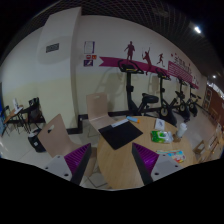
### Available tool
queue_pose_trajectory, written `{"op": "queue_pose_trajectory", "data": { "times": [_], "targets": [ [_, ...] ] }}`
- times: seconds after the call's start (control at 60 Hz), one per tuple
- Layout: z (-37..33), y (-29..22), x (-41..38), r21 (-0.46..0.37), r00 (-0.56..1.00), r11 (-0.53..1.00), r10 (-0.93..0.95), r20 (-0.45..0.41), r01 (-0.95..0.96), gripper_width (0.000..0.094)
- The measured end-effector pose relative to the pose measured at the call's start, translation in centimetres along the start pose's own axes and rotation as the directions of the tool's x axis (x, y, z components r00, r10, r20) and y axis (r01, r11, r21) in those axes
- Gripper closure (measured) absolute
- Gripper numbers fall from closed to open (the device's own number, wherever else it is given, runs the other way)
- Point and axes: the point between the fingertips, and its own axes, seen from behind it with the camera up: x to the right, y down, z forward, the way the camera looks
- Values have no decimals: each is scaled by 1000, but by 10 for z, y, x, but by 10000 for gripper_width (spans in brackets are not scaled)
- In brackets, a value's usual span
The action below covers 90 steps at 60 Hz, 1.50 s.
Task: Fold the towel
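Wide view along the tool (117,160) into a large room. The biggest feature is the pale back wall (60,70), which carries a band of pink and dark sport figures (140,55) near its top; a row of exercise bikes (150,90) stands before it on the right, and chairs (55,135) stand about on the left, one of them just beside the desk. The light wooden desk (120,165) runs forward from between the tool's fingers (80,160) toward the bikes. On it lies the towel (120,133), a dark flat cloth, spread out and seemingly not yet folded, resting on the desk just ahead of the fingers and roughly centred between their lines. Its long axis appears to run slantwise, from near left to far right, though the lens curvature makes this uncertain. Beyond the towel, at the far right of the desk, sits a cluster of small coloured items (160,130), too small to identify. The tool's fingers are spread wide with bare desk showing between the purple pads (146,157), and they hold nothing. Since the towel lies straight ahead and apart from the tool, the coming move is judged to be a forward reach to its nearest edge or corner.
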Motion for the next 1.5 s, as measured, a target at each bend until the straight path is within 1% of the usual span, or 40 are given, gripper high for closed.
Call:
{"op": "queue_pose_trajectory", "data": {
  "times": [0.183,0.317,0.55,0.7,0.783,0.983,1.15,1.367,1.5],
  "targets": [
    [10,2,3,-3,1000,1000,8,-3,-8,82],
    [16,10,21,-18,999,1000,14,-35,-15,80],
    [23,36,94,-48,986,998,43,-159,-51,78],
    [25,64,149,-72,968,994,65,-242,-85,78],
    [26,80,174,-76,961,993,61,-270,-85,81],
    [42,113,216,-73,954,995,45,-295,-69,81],
    [76,149,247,-74,954,994,54,-295,-79,77],
    [150,199,289,-85,957,990,81,-280,-109,78],
    [203,226,314,-113,960,987,82,-267,-116,82]
  ]
}}
